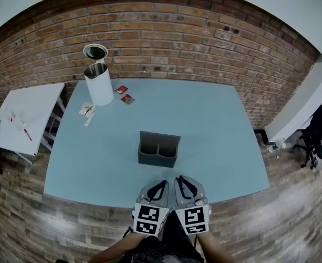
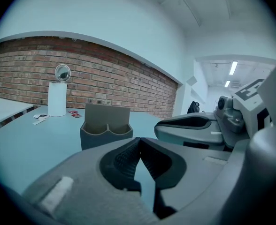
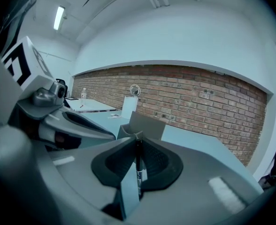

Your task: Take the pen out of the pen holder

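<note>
The dark grey pen holder [image 1: 159, 150] stands upright in the middle of the light blue table [image 1: 221, 141], and its two compartments look empty from above. Both grippers hover side by side over the table's front edge, short of the holder. My right gripper [image 1: 181, 179] is shut on a thin dark pen [image 3: 138, 165], which lies lengthwise between the jaws. My left gripper [image 1: 161, 182] is shut with its tips touching and nothing between them. The holder [image 2: 106, 125] is ahead in the left gripper view, and the holder [image 3: 145, 122] shows just past the jaw tips in the right gripper view.
A white cylinder [image 1: 99, 84] with a round mirror [image 1: 95, 52] behind it stands at the table's far left, with red packets [image 1: 124, 94] and white papers [image 1: 87, 110] beside it. A white side table [image 1: 24, 119] stands left, an office chair [image 1: 320, 130] right.
</note>
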Demonstrator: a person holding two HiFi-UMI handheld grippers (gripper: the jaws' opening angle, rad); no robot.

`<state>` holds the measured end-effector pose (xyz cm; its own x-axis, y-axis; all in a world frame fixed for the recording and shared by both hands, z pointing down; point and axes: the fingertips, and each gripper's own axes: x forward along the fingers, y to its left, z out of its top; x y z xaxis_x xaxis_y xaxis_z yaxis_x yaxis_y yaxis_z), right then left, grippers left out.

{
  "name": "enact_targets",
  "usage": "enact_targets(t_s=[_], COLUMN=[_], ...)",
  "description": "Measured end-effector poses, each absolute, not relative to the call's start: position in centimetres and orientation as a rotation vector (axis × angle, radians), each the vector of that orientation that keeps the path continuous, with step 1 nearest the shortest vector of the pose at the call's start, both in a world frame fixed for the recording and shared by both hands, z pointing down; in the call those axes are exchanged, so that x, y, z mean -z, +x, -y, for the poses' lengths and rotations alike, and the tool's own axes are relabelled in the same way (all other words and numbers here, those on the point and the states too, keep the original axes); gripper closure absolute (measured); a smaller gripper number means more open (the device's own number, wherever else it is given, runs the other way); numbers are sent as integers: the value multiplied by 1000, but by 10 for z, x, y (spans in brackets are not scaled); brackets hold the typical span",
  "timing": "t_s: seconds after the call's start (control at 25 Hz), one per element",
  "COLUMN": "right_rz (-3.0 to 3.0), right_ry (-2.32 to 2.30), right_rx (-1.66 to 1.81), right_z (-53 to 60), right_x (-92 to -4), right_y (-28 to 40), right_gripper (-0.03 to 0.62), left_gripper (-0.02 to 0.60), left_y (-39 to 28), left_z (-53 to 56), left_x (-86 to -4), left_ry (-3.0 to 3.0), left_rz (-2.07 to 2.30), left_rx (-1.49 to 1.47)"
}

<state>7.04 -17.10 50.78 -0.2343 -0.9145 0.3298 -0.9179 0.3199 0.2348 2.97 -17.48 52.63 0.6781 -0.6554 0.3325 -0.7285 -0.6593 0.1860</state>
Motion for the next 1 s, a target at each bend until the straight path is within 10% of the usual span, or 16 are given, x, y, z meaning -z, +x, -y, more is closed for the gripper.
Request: enact_targets(t_s=[1.0], right_rz=[2136], right_ry=[1682], right_rx=[-78], right_z=[152], right_x=[-522], right_y=[91], right_gripper=[553], left_gripper=[581], left_y=[53], left_z=[158], left_x=[-535], left_ry=[2622], left_rz=[994], left_rx=[-373])
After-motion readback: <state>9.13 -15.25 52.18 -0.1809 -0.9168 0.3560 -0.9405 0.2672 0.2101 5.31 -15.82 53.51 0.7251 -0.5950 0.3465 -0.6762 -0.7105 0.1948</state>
